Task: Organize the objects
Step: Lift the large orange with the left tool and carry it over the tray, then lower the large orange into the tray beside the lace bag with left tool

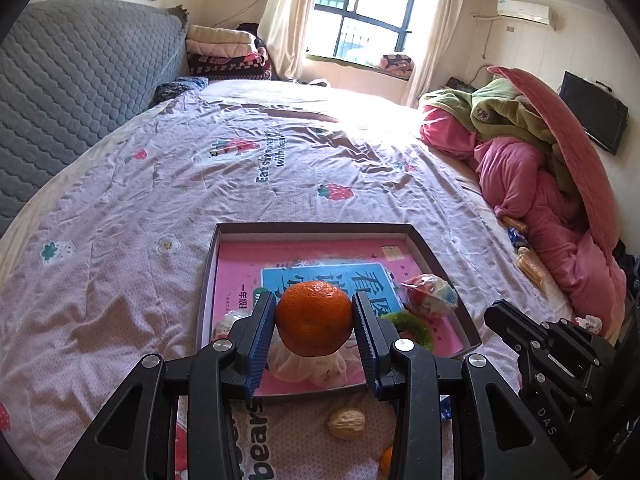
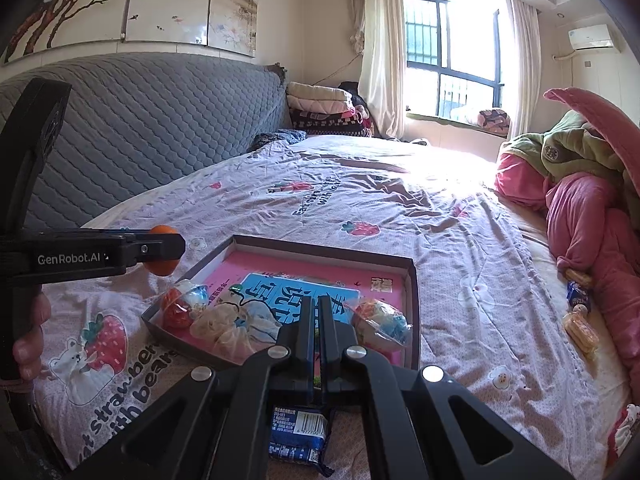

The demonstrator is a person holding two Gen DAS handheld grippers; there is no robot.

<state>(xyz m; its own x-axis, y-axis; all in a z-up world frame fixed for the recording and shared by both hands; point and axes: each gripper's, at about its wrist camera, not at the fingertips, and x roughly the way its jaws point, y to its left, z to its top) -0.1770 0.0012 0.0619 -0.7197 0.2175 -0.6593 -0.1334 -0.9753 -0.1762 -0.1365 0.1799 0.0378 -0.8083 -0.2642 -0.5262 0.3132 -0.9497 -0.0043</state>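
**One orange held over the tray**

One orange [image 1: 314, 317] sits clamped in the left claw [image 1: 314, 322], hanging above the near end of the tray [image 1: 434, 249] on the bed [image 1: 120, 208]. The right claw [image 2: 319, 334] is clenched on nothing. Next, I judge, comes lowering and releasing into a free spot beside the wrapped toys [image 2: 382, 322].

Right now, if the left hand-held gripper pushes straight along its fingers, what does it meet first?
Likely the shallow box on the bed: the left hand-held gripper, clamped on the orange, points down over the pink book inside. Depth unclear.
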